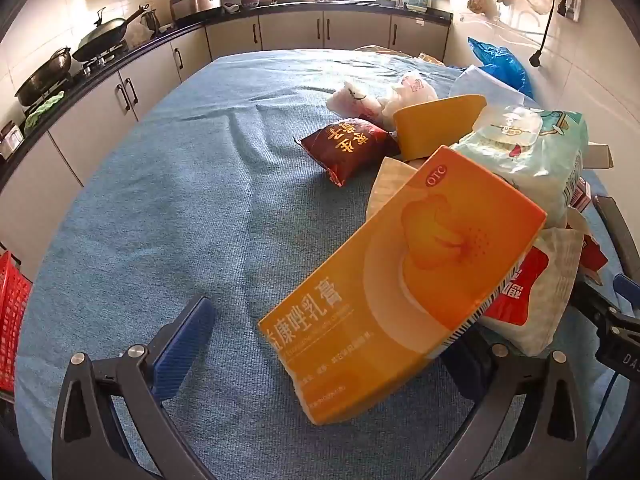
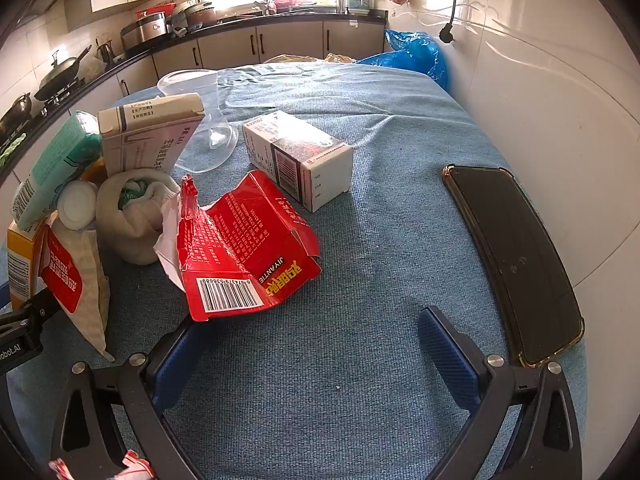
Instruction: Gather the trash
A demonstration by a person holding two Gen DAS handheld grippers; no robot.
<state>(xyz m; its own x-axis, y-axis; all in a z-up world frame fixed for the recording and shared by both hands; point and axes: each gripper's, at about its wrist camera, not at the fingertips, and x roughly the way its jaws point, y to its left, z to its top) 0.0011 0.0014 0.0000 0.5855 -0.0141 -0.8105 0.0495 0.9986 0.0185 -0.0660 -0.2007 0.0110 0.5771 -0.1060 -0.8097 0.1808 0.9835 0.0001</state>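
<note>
In the left wrist view my left gripper (image 1: 320, 344) is open. An orange medicine box (image 1: 404, 280) lies tilted between its fingers, against the right one; its left blue pad (image 1: 184, 344) stands apart. Behind the box is a trash pile: a dark red snack packet (image 1: 344, 148), a yellow carton (image 1: 436, 124), a green and white bag (image 1: 532, 156). In the right wrist view my right gripper (image 2: 316, 356) is open and empty above the blue cloth. A torn red carton (image 2: 248, 252) lies just ahead of its left finger. A white box (image 2: 300, 156) lies beyond.
A black phone (image 2: 516, 256) lies at the right by the white wall. A clear plastic cup (image 2: 204, 120), a white medicine box (image 2: 152, 132) and a cloth bundle (image 2: 136, 212) stand at the left. A blue bag (image 2: 416, 52) is at the far edge. A red basket (image 1: 12, 320) is left of the table.
</note>
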